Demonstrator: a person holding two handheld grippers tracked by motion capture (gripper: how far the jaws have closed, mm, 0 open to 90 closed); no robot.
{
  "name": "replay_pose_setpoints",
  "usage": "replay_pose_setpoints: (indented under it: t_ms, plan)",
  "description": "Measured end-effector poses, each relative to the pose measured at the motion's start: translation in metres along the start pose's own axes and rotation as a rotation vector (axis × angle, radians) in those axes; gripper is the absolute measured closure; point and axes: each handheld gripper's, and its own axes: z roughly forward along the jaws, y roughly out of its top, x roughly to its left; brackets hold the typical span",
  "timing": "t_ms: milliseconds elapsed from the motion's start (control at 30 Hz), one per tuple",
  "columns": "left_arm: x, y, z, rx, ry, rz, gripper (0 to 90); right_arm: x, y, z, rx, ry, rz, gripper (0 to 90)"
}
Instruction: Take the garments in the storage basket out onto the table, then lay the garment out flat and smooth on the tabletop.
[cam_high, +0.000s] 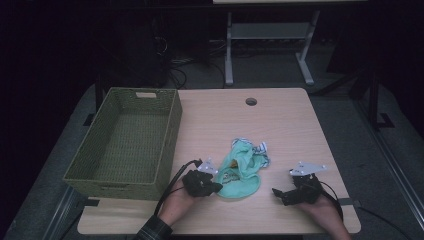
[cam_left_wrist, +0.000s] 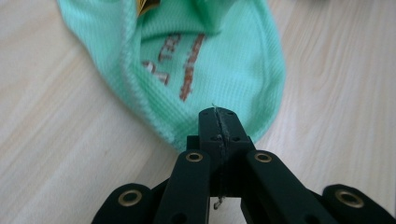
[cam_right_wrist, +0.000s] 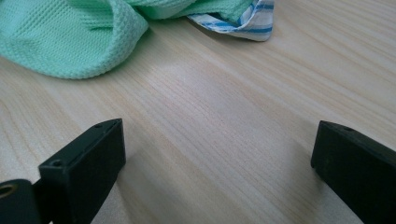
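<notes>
While its two black jaws press together on the near edge of a mint-green garment (cam_left_wrist: 224, 70), the left gripper (cam_left_wrist: 218, 122) rests low on the wooden table (cam_left_wrist: 60, 140). Beyond those jaws the cloth spreads away, showing brown lettering. The right gripper (cam_right_wrist: 219, 154) holds its jaws spread wide over bare wood, the green cloth and a blue-striped piece (cam_right_wrist: 252, 21) ahead of them. Left of the left gripper sits a woven basket (cam_high: 125, 140).
</notes>
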Motion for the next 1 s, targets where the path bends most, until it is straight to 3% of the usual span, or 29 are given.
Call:
replay_pose_setpoints:
  t_ms: [233,333,400,567,800,1000]
  plan:
    - [0.002,-0.002,0.005,0.03,-0.001,0.034,89.5,0.0,0.0,0.0,-0.001,-0.005,0.006,2.8]
    - [0.003,-0.001,0.005,0.031,-0.006,0.031,89.4,-0.002,0.001,-0.003,0.0,-0.011,0.011,15.4]
    - [0.003,-0.001,0.005,0.029,-0.007,0.027,89.4,-0.005,0.004,-0.006,0.006,0.018,0.021,20.9]
    - [0.002,0.002,0.007,0.034,-0.008,0.017,88.6,-0.006,0.013,-0.009,0.0,-0.012,0.017,27.6]
    - [0.002,0.004,0.007,0.054,-0.005,0.025,88.6,-0.012,0.032,-0.009,-0.044,0.021,0.011,44.4]
    - [0.002,0.004,0.007,0.048,-0.011,0.009,88.6,-0.021,0.048,-0.004,-0.056,0.03,0.012,48.5]
